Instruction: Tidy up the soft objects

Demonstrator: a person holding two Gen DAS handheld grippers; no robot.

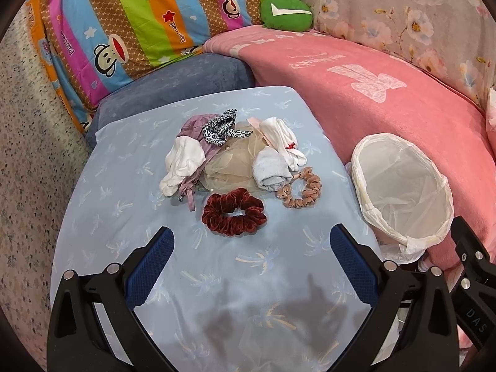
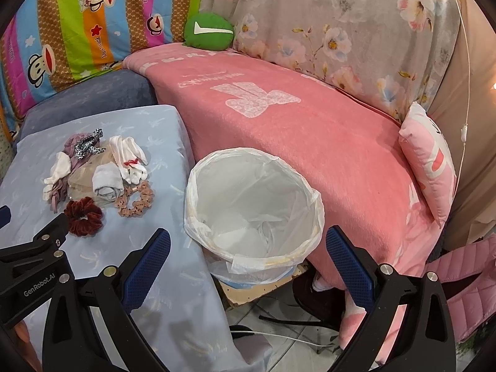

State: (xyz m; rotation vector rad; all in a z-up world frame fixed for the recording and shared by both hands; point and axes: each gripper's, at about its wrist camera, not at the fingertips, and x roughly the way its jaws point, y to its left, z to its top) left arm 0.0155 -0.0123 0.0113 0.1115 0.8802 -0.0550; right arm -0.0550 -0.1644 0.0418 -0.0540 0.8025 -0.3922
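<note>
A heap of soft things lies on the light blue cloth-covered table (image 1: 124, 217): a dark red velvet scrunchie (image 1: 234, 215) (image 2: 83, 216) nearest me, a peach patterned scrunchie (image 1: 300, 192) (image 2: 135, 202), white socks (image 1: 183, 161), a rolled white cloth (image 1: 269, 167), beige tulle (image 1: 231, 164), a mauve cloth (image 1: 193, 127) and a leopard-print scrunchie (image 1: 220, 128). My left gripper (image 1: 251, 257) hovers open just short of the red scrunchie, holding nothing. My right gripper (image 2: 248, 254) is open above the near rim of the white bag-lined bin (image 2: 254, 204) (image 1: 403, 192).
A pink blanket (image 2: 294, 130) covers the sofa right of the table, with a green cushion (image 1: 285, 11) and a floral cover behind it. A striped cartoon pillow (image 1: 124, 24) and a blue-grey cushion (image 1: 186, 74) sit at the back. A small pink pillow (image 2: 431, 161) lies far right. Cables lie on the floor.
</note>
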